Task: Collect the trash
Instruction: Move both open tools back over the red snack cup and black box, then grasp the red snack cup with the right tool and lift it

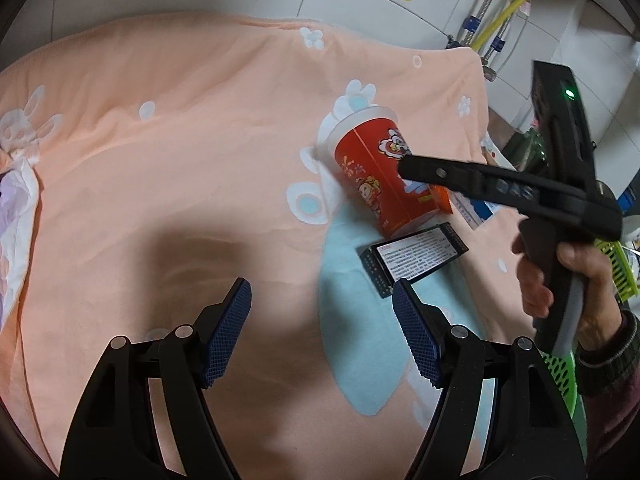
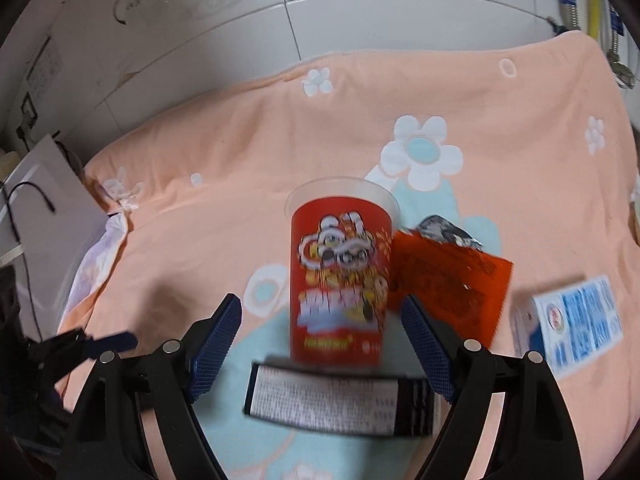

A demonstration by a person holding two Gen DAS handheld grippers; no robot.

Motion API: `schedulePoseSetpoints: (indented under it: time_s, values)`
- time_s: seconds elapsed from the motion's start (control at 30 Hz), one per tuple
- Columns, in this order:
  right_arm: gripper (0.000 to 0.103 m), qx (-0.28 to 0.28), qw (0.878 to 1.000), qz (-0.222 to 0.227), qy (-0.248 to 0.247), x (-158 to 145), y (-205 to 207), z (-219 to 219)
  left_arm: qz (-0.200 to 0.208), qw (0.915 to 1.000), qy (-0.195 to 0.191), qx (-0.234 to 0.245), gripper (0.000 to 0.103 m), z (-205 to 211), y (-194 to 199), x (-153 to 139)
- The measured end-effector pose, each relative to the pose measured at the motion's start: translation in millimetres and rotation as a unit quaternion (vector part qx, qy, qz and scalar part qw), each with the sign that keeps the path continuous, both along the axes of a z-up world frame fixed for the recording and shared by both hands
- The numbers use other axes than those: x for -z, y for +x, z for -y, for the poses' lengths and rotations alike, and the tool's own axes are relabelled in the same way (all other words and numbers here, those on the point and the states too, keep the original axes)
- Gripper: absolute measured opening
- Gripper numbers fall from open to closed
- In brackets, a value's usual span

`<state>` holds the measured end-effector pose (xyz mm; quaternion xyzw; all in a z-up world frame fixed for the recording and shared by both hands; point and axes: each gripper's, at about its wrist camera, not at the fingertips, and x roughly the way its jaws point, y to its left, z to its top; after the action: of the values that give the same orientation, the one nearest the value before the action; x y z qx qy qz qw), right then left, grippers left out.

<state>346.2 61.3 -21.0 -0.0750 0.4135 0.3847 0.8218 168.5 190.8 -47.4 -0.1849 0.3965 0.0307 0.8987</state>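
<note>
Between spread fingers (image 2: 426,344), upright cup (image 2: 340,276)

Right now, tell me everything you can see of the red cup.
The red cup is a tapered cup with a red printed sleeve showing a cartoon lion-dance figure and yellow lettering, under a wide, clear, plastic-looking rim. It lies tilted on the peach flowered blanket, rim toward the wall. The black labelled packet sits at its base and an orange wrapper beside it; whether they touch is unclear. The right gripper points at it with jaws open, not gripping. Its print is blurred in the right wrist view.
</note>
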Motion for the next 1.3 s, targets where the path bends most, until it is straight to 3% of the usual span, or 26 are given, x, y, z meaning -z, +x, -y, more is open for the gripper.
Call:
schedulePoseSetpoints:
  time_s: [0.37,0.63,0.93,1.3]
  values:
    - [0.079,0.012,0.999,-0.017,-0.026,18.5,30.8,-30.3,-0.002,0.9999,0.003,0.014,0.073,1.0,3.6,3.9]
    - [0.069,0.019,0.999,-0.026,-0.035,29.1,39.1,-34.5,0.009,0.9996,0.025,0.010,0.089,6.5,6.3,2.8]
    - [0.068,0.023,1.000,-0.009,0.001,7.6,25.3,-15.0,0.016,0.9991,0.032,0.024,0.094,14.4,11.1,-4.3]
    - [0.068,0.036,0.999,0.019,0.027,-22.2,-4.1,31.2,0.017,0.9953,0.082,0.049,0.094,39.5,17.2,-10.9]
